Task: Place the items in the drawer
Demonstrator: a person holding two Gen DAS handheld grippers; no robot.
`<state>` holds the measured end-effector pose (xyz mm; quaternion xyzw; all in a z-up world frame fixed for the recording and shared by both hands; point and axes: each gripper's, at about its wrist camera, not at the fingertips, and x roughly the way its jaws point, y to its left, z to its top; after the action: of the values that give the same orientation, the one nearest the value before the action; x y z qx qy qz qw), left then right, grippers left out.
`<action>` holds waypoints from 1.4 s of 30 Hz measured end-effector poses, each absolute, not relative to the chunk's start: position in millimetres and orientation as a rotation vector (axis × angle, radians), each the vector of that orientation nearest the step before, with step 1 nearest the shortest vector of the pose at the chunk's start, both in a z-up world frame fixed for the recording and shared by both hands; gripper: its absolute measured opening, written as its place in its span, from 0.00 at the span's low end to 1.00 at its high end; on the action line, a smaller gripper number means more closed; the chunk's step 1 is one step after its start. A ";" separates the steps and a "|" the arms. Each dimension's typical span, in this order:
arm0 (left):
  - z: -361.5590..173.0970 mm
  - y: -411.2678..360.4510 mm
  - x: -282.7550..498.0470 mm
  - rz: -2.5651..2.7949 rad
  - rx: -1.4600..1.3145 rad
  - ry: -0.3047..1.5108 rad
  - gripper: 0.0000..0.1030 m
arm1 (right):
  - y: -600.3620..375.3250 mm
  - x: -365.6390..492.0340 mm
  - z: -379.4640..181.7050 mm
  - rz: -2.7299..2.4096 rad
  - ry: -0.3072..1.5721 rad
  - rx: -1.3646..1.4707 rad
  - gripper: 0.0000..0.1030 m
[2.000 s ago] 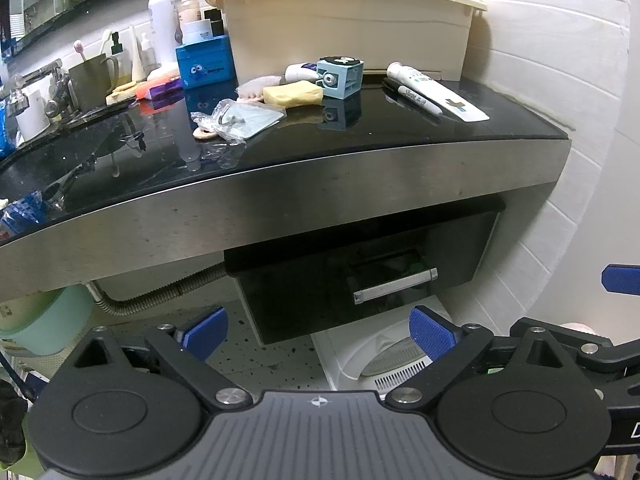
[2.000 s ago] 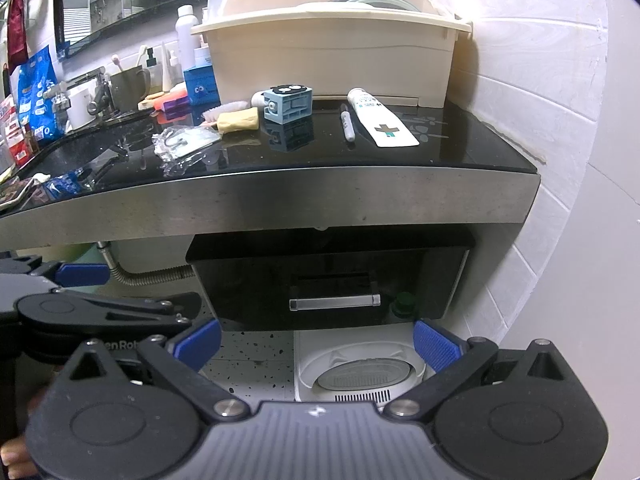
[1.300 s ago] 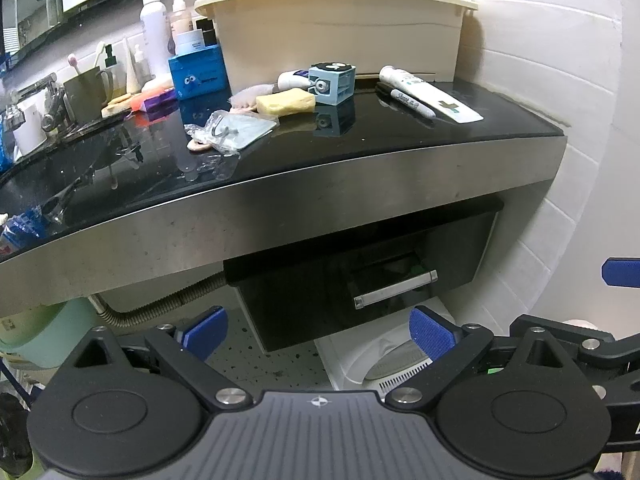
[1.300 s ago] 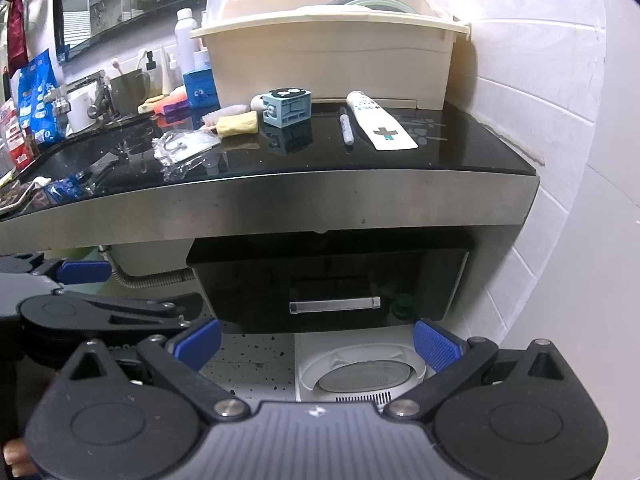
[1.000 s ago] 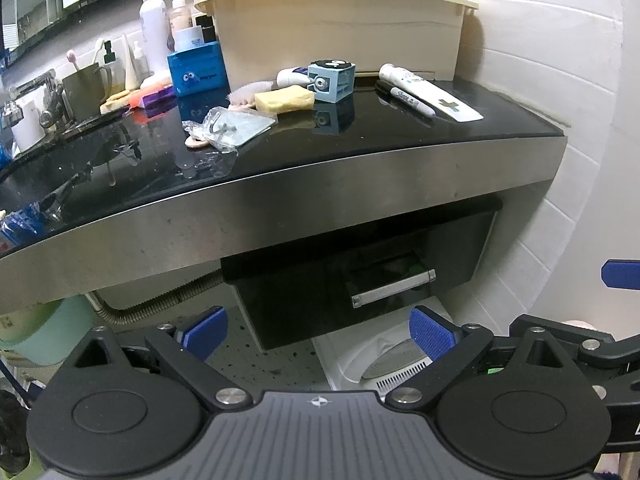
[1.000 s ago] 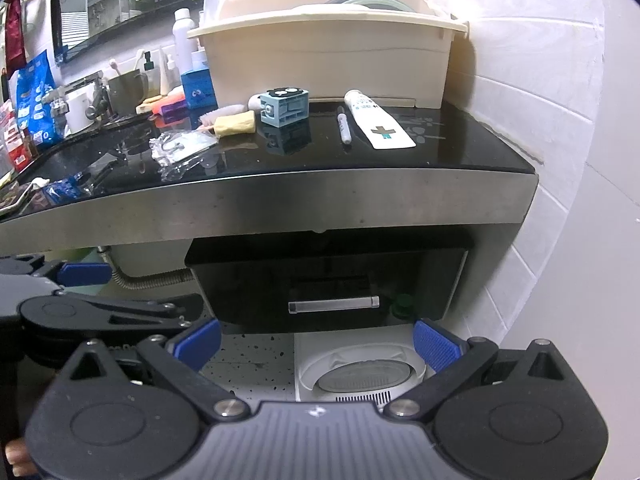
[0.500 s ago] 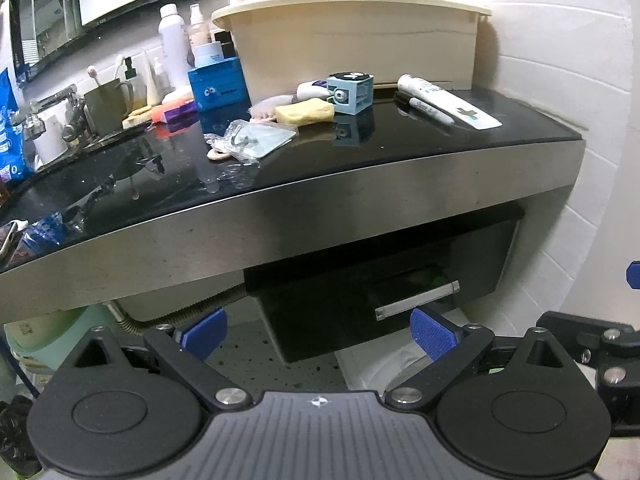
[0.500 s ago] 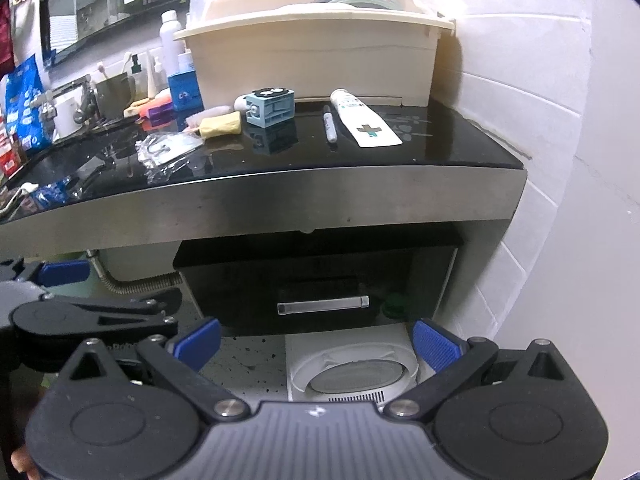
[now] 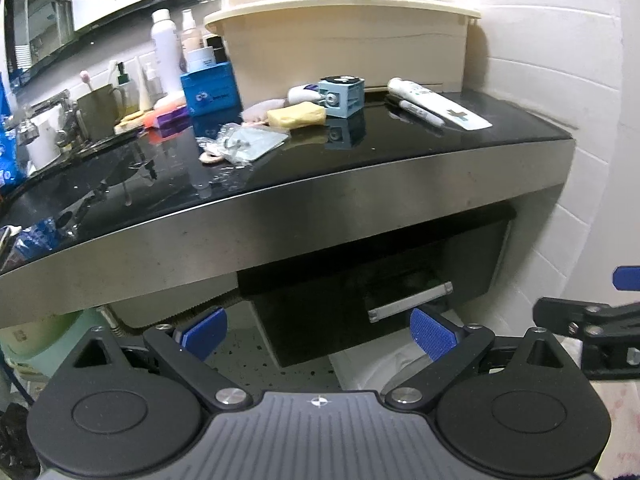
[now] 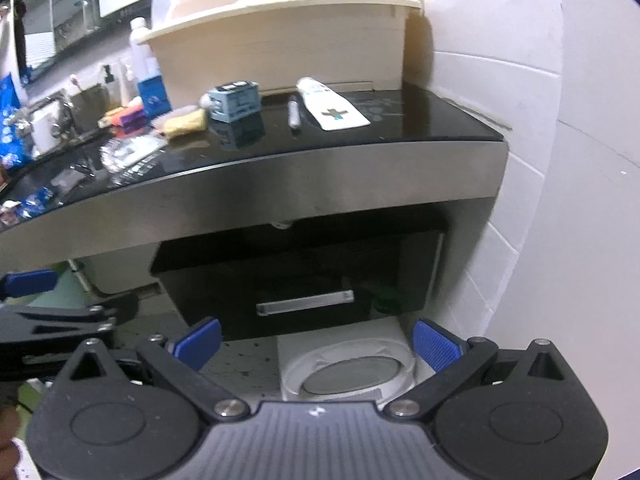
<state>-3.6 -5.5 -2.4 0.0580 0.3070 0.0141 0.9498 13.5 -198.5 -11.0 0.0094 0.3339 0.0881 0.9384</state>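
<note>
No legible text; teal cross sign on white tube (image 10: pixel 334 110).

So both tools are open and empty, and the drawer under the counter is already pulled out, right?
Not quite. The drawer is shut, its silver handle flush with the black front in the right wrist view. The rest holds: the left tool and right tool are both open and empty.

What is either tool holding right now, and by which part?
Nothing. Left tool and right tool are both open and empty, below the counter.
</note>
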 end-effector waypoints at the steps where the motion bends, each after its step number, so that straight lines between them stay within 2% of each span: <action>1: -2.6 -6.0 -4.3 0.023 0.118 0.623 0.96 | -199.2 15.0 -12.8 0.173 0.682 0.016 1.00; 13: -4.2 -10.8 -14.1 -0.005 0.142 0.589 0.99 | -211.4 33.5 -45.1 0.212 0.661 0.010 1.00; 19: -4.0 -2.8 -13.0 0.000 0.112 0.591 0.99 | -215.2 38.0 -63.9 0.366 0.531 0.079 1.00; 31: -5.2 0.9 -11.3 -0.004 0.109 0.604 0.99 | -184.4 79.3 -93.2 0.538 0.564 -0.033 1.00; 36: -6.8 4.6 -9.4 -0.004 0.103 0.618 0.99 | -166.3 101.8 -110.9 0.542 0.571 -0.213 1.00; 42: -9.3 7.4 -8.2 -0.006 0.096 0.626 0.99 | -148.2 125.3 -144.3 0.650 0.556 -0.571 1.00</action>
<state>-8.2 7.4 -9.3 0.0470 0.3077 -0.0030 0.9503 125.3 -148.2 -144.3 -0.2733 0.2661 0.3109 0.8705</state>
